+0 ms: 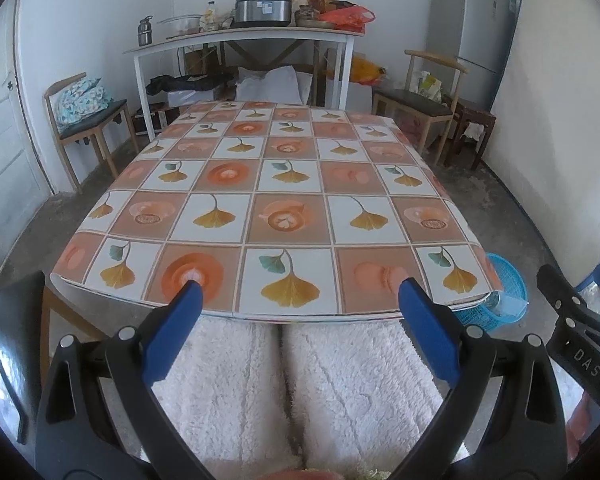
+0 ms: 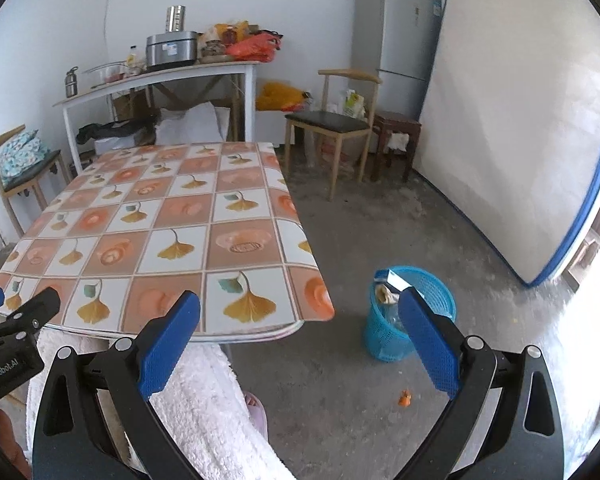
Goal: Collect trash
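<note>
The left hand-held gripper (image 1: 300,294) hung released, its blue ribbed pads spread wide and holding nothing, just over the near edge of the bench (image 1: 284,184). The right hand-held gripper (image 2: 300,304) was likewise spread wide and empty, one pad over the bench's near right corner, the other in front of the blue basket (image 2: 410,312).

That basket stood on the floor just right of the bench's near corner, a round perforated plastic bin holding a light blue carton (image 2: 392,279), crumpled tan paper and what looked like a clear bottle. A small orange scrap (image 2: 405,399) lay on the concrete floor in front of the basket, below and between the right gripper's pads, apart from both.

The bench wore a glossy cloth of orange and white squares printed with ginkgo leaves; its edges curled slightly. Fluffy white fabric covered the person's lap (image 1: 284,392) beneath the grippers. Bare grey concrete stretched from the basket to a white mattress (image 2: 516,140) leaning on the right wall.
</note>
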Demonstrator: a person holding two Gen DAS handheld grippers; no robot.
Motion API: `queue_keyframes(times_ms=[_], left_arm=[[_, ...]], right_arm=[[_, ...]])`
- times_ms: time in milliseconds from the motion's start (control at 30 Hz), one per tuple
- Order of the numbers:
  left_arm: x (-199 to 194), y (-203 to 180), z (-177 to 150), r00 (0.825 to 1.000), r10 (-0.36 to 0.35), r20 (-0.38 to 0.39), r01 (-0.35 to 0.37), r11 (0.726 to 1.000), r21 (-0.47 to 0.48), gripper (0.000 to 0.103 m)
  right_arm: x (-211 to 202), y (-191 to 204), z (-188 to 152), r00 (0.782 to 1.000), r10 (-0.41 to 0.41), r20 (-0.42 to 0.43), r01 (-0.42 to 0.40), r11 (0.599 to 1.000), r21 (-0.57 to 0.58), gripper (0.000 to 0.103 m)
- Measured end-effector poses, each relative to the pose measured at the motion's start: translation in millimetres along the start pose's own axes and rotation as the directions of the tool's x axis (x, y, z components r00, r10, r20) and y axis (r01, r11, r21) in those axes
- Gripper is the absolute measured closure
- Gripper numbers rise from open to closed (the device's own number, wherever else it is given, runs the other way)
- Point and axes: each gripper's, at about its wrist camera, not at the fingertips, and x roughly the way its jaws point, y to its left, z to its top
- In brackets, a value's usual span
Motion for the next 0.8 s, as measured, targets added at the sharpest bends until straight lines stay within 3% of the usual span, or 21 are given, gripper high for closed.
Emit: queue_keyframes(times_ms=[800], left_arm=[[18, -39, -8, 0.997, -0.050, -0.067, 0.058, 0.991, 0.123, 0.009]], right_arm=[[23, -22, -15, 0.997, -0.032, -0.065, 0.035, 0.998, 0.052, 0.007]])
